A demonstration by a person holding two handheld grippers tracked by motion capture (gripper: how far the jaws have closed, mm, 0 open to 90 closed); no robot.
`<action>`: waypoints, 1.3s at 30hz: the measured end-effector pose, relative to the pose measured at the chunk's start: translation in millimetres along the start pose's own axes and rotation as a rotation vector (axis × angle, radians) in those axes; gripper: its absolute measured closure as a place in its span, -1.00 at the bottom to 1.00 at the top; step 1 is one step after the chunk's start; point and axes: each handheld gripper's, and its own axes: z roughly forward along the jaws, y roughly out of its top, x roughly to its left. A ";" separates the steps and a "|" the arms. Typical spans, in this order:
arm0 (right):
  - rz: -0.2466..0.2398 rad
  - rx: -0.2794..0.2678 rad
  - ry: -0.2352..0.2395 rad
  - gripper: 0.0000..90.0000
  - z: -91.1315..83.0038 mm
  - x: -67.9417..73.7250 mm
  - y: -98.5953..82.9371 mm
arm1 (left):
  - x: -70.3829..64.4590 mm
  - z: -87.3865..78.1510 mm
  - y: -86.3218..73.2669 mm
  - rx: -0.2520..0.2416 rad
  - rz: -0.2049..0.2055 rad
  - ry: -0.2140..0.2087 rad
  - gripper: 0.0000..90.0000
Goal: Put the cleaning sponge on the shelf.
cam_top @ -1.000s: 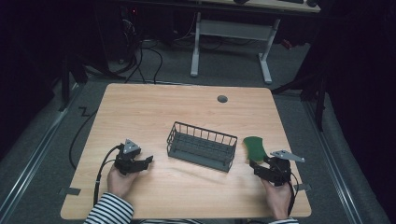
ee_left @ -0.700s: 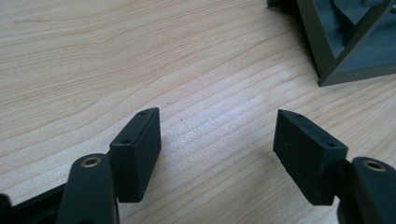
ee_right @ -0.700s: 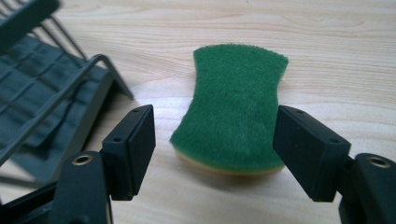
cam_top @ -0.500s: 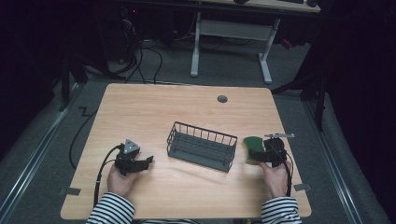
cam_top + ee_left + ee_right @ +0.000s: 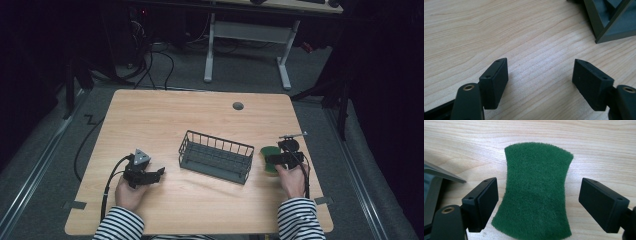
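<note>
A: Green and fuzzy, that's the scouring pad (image 5: 536, 192), lying flat on the wooden table (image 5: 200, 120) straight ahead of the right gripper (image 5: 538, 202). Both jaws stand wide apart, one to each side of the pad, and neither pad face touches it.

B: So nothing is gripped yet?

A: Nothing. In the right gripper view the pad sits between the jaws with bare wood showing on the far side of one and a sliver of gap by the other. My guess is the grasp is about to be made, not made.

B: And the wire basket (image 5: 216, 156)?

A: Just beside the right gripper, on its inner side; a corner of it shows at the edge of that gripper's view. It looks empty from the high view.

B: The left gripper (image 5: 540, 80)?

A: Jaws spread wide over bare wood, holding nothing, with the basket's corner ahead of it and off to one side.

B: How far along, then?

A: Early, I'd judge. If the pad is meant for the basket, closing, lifting and placing all remain.
</note>
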 end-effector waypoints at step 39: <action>0.006 0.038 0.125 -0.36 12.6 -2.5 3.9 | -0.2 -0.1 -0.2 0.000 0.001 0.000 -0.36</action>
